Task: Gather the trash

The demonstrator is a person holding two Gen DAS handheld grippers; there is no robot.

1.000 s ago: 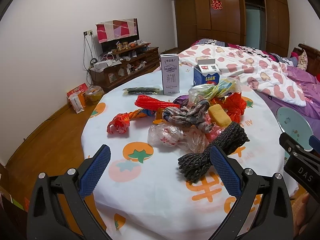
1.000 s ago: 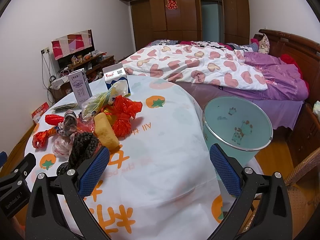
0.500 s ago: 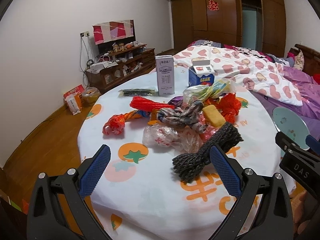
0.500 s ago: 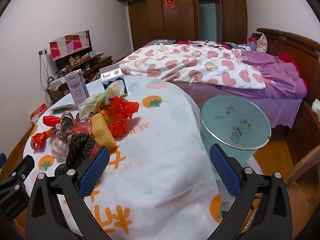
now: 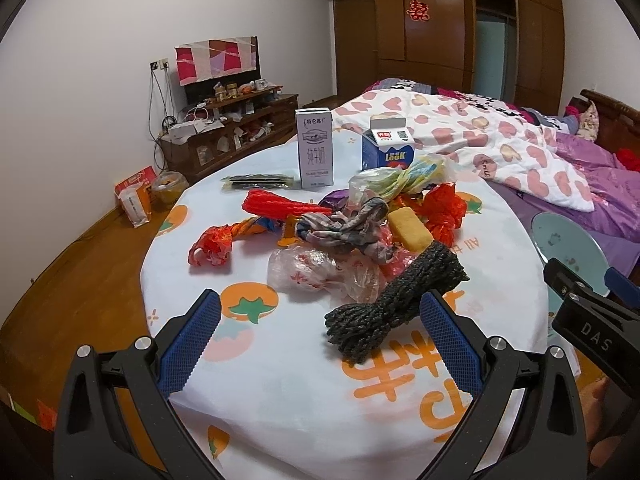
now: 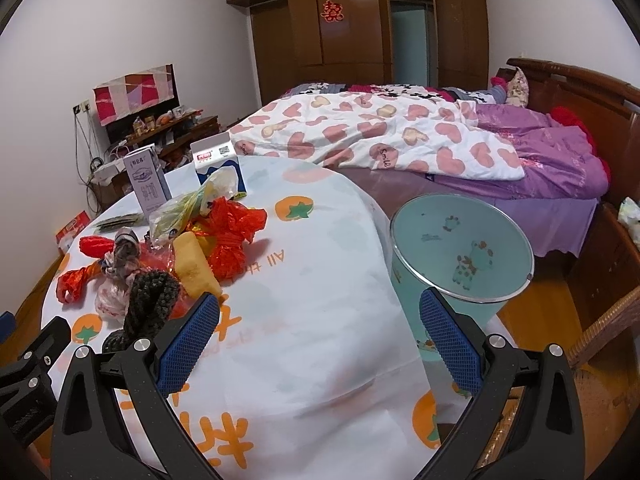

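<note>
A heap of trash lies mid-table: a dark knitted bundle [image 5: 396, 300], a clear plastic bag [image 5: 308, 270], a grey rag [image 5: 348, 228], a yellow sponge [image 5: 410, 230], red plastic bags [image 5: 442, 212] and a red-orange wrapper [image 5: 212, 246]. Behind stand a tall milk carton [image 5: 315, 148] and a blue Look carton [image 5: 386, 148]. My left gripper [image 5: 320, 328] is open, just short of the knitted bundle [image 6: 150, 300]. My right gripper [image 6: 318, 330] is open over bare tablecloth, between the heap and the light-blue bin [image 6: 460, 252] beside the table.
The round table [image 6: 320, 280] has a white cloth with orange fruit prints. A bed with a heart-print quilt [image 6: 380, 136] lies behind the bin. A cluttered TV cabinet [image 5: 236, 128] stands at the left wall, with packets on the wooden floor [image 5: 136, 196]. A wicker chair [image 6: 608, 328] sits right.
Both grippers have drawn back slightly from the table; the heap and the bin look a little farther off. Nothing was grasped or moved.
</note>
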